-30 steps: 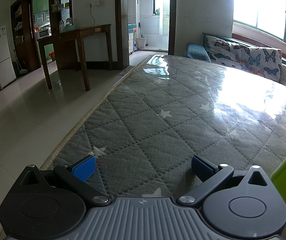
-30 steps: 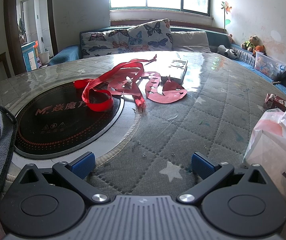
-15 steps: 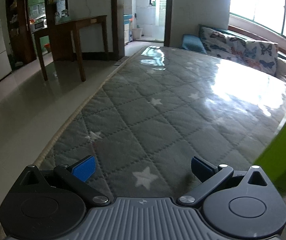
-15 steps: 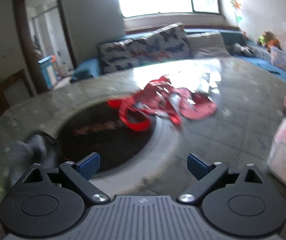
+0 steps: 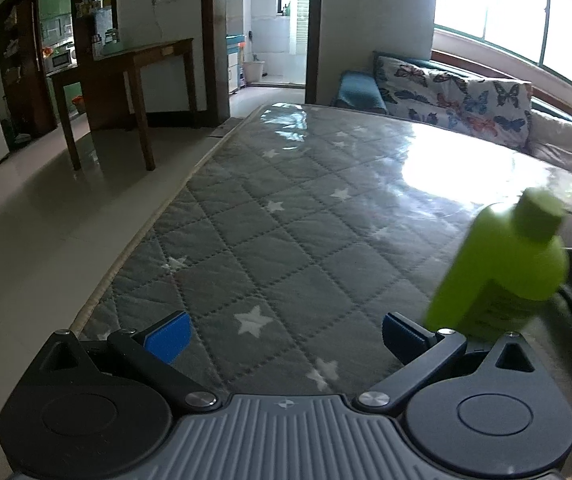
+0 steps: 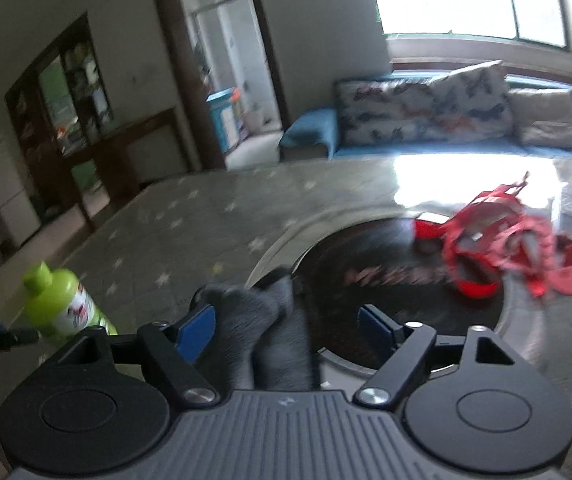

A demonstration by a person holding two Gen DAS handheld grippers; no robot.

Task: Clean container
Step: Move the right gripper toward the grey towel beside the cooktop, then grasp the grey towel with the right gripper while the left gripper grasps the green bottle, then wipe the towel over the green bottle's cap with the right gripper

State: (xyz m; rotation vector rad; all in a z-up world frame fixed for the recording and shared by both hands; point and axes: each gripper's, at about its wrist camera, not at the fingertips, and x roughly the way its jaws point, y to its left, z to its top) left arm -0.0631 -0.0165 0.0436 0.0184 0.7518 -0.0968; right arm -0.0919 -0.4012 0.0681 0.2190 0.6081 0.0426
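Reaching with both claws apart, left claw [image 5: 284,338] should centre on green bottle [image 5: 502,264] at right; right claw [image 6: 286,326] straddles grey cloth [image 6: 262,332].

Surfaces: mostly cloth under gloss, plus plastic.
Quilted grey table cover [image 5: 286,240] under clear glossy film; green bottle [image 5: 502,272] at 3 o'clock smooth plastic; grey cloth [image 6: 262,332] fuzzy, matt; black cooktop [image 6: 386,280] glossy glass.
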